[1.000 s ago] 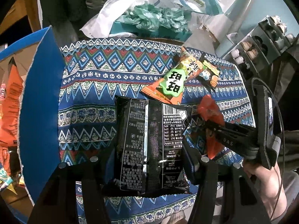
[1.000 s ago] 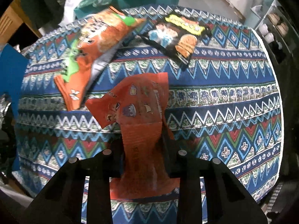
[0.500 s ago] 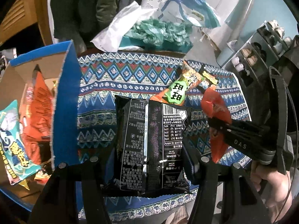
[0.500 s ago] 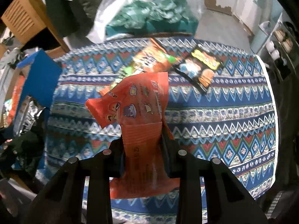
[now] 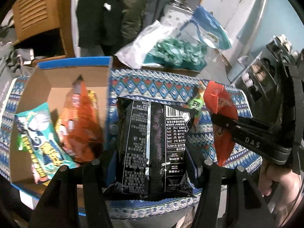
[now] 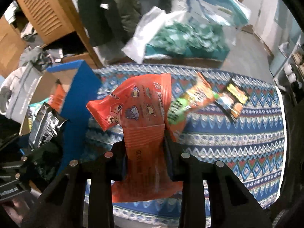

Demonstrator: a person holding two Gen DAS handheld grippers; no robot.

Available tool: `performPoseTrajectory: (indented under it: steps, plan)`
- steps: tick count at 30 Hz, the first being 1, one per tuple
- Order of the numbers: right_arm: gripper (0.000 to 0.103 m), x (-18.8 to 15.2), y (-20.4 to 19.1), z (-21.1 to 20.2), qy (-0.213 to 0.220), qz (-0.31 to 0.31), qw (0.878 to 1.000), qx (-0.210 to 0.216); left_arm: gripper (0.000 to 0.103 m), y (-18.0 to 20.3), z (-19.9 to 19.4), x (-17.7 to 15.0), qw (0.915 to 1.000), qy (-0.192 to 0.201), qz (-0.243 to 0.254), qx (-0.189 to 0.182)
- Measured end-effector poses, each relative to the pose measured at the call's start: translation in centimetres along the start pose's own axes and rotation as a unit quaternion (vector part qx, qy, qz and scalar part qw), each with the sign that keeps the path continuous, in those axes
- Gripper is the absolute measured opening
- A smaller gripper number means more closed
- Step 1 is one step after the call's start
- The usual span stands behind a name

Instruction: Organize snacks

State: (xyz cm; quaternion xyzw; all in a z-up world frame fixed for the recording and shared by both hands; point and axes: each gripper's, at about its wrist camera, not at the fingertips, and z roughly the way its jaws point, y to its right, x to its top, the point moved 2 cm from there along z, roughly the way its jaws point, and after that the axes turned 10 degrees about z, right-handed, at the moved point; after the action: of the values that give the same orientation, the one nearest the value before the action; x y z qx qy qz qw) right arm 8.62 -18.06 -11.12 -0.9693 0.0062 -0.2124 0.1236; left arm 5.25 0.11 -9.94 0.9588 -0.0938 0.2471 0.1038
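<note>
My left gripper point(image 5: 152, 163) is shut on a black snack bag point(image 5: 153, 144) and holds it above the table's near edge, just right of an open blue cardboard box point(image 5: 74, 63). My right gripper point(image 6: 145, 148) is shut on an orange-red snack bag point(image 6: 140, 114), lifted over the patterned tablecloth point(image 6: 237, 133). That gripper and its bag point(image 5: 222, 117) show at the right of the left wrist view. The box holds a teal bag point(image 5: 39, 138) and an orange bag point(image 5: 81, 125). An orange-and-green bag point(image 6: 191, 98) and a small black-and-yellow bag point(image 6: 233, 100) lie on the cloth.
A white plastic bag with teal material point(image 6: 180, 36) sits beyond the table's far edge. A wooden louvred cabinet point(image 5: 38, 15) and dark hanging clothes point(image 5: 106, 13) stand behind the box. A shoe rack point(image 5: 266, 72) is at the far right.
Both grippers rose and drew back towards the left with their bags. The open box and its contents came into full view on the left.
</note>
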Motion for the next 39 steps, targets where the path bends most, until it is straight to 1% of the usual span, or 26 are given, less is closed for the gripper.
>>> performPoseTrajectory:
  steps: [9, 15, 19, 25, 32, 33, 35, 37, 39]
  plan:
    - [0.03, 1.4, -6.9, -0.2, 0.004, -0.043, 0.998, 0.036, 0.061, -5.0, -2.2, -0.3, 0.9986, 0.018, -0.04, 0.03]
    - [0.03, 2.0, -11.2, 0.5, 0.0, -0.068, 0.996, 0.052, 0.061, -8.9, -3.4, -1.0, 0.9955, 0.028, -0.069, 0.058]
    - [0.03, 2.2, -14.4, 1.2, -0.005, -0.09, 0.994, 0.06, 0.061, -11.2, -3.9, -1.5, 0.9932, 0.031, -0.088, 0.069]
    - [0.03, 2.3, -19.3, 2.9, -0.018, -0.116, 0.991, 0.069, 0.061, -14.5, -4.2, -2.5, 0.9885, 0.03, -0.118, 0.09]
    - [0.03, 1.9, -22.8, 5.2, -0.043, -0.131, 0.987, 0.077, 0.061, -17.9, -3.9, -3.4, 0.9831, 0.027, -0.149, 0.103]
    - [0.031, 1.9, -23.1, 5.5, -0.046, -0.13, 0.987, 0.082, 0.061, -18.3, -3.8, -3.5, 0.9826, 0.026, -0.152, 0.103]
    - [0.039, 1.9, -23.5, 6.0, -0.054, -0.13, 0.986, 0.091, 0.061, -18.7, -3.5, -3.7, 0.9822, 0.021, -0.156, 0.103]
    - [0.04, 1.9, -23.8, 6.0, -0.054, -0.13, 0.986, 0.093, 0.061, -19.0, -3.2, -3.8, 0.982, 0.013, -0.16, 0.1]
    - [0.051, 2.0, -24.0, 5.8, -0.05, -0.127, 0.986, 0.093, 0.061, -19.3, -3.1, -3.8, 0.9815, 0.009, -0.165, 0.097]
